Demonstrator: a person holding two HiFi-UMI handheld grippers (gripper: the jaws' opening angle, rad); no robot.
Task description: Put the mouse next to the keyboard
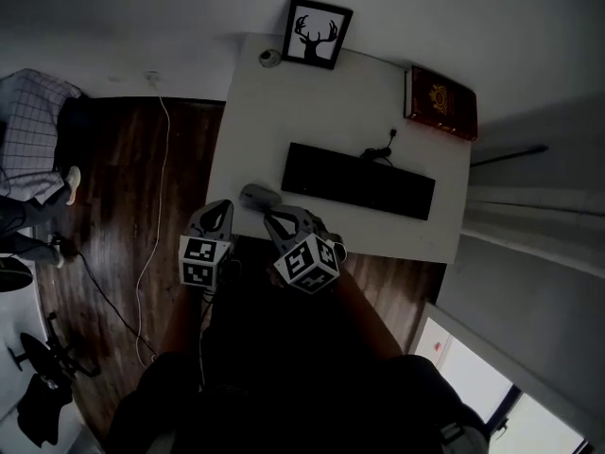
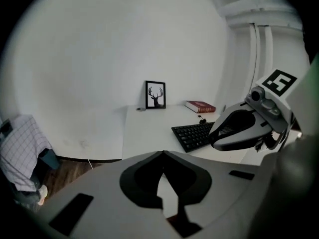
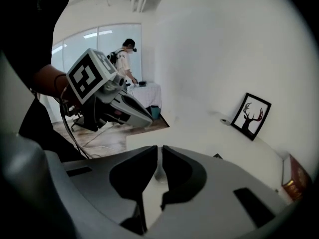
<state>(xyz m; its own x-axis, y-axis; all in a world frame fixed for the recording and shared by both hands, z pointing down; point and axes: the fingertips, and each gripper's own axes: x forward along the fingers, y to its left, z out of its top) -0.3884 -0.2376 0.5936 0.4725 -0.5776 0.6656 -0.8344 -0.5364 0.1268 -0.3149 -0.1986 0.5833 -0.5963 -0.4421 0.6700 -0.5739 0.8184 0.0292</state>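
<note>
Mouse (image 1: 257, 195) looks dim and blurry on tabletop (image 1: 331, 102), left of keyboard (image 1: 359, 180), just beyond our right tongs (image 1: 276, 218). Left tongs (image 1: 221, 206) and right tongs are both pressed together, empty.

Head cam looks steeply down on the whole white worktop (image 1: 284, 112) from well above. Cams on the left claw (image 1: 221, 205) and right claw (image 1: 272, 217) sit low at its near edge, pretty much facing the back wall (image 1: 170, 17). All three catch the deer picture (image 1: 317, 33) and red book (image 1: 440, 102).
</note>
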